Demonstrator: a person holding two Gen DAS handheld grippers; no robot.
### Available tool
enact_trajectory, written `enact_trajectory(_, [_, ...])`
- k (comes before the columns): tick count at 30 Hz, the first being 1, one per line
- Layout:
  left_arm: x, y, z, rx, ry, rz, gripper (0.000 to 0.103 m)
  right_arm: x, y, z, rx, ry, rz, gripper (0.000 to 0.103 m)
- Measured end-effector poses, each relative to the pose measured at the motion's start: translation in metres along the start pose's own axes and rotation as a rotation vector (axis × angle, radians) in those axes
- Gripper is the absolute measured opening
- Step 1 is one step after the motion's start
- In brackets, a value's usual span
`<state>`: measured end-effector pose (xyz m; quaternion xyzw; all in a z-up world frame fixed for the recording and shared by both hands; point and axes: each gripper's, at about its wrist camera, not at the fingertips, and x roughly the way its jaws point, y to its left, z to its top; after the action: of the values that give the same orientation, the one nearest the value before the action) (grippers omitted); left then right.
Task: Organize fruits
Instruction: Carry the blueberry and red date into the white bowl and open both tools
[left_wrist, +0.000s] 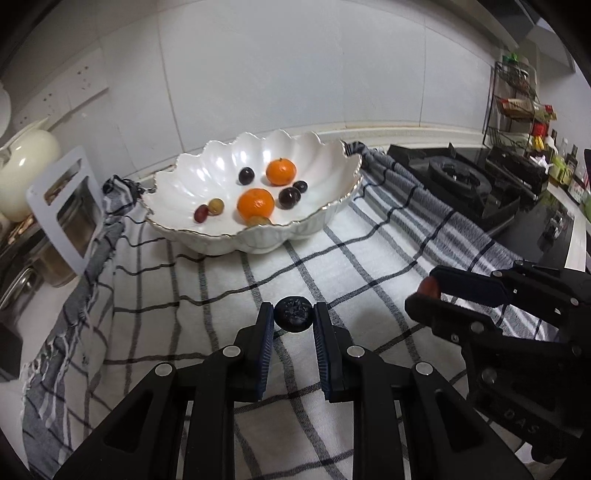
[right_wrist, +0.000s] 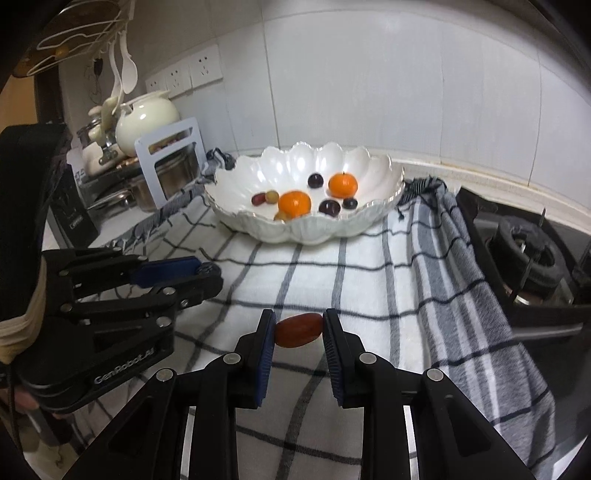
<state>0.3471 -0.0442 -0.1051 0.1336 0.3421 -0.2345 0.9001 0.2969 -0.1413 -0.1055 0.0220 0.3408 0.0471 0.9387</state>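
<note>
Dark blueberry (left_wrist: 293, 314) pinched at the very tips of the left claw (left_wrist: 293, 320); red oblong fruit (right_wrist: 298, 329) clamped endwise in the right claw (right_wrist: 298, 328); both held above the checked cloth (left_wrist: 207, 280), short of the white scalloped bowl (left_wrist: 255, 236). Bowl already holds two oranges (left_wrist: 255, 203) and several grapes (left_wrist: 289, 196). Risks: round berry squirts out of the tip-only grip; red fruit pivots between the pads; claws sit close together and could knock on the way to the bowl; a high drop may bounce off the glossy bowl wall onto the bench or toward the stove (left_wrist: 458, 177) beside the bowl.
</note>
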Motion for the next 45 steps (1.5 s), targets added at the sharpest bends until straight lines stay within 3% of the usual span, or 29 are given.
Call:
enact_trajectory(27, [-0.077, 0.008, 0.034, -0.153, -0.210, 0.092, 0.022, -0.047, -0.008, 0.063, -0.024, -0.182, 0.039, 0.028])
enact_trajectory(38, [-0.081, 0.015, 0.062, -0.170, -0.275, 0.121, 0.022, -0.044, -0.011, 0.099, -0.033, -0.233, 0.041, 0.028])
enact_trajectory(45, [-0.074, 0.020, 0.082, -0.171, -0.287, 0.124, 0.022, -0.028, -0.015, 0.124, -0.040, -0.217, 0.047, 0.028])
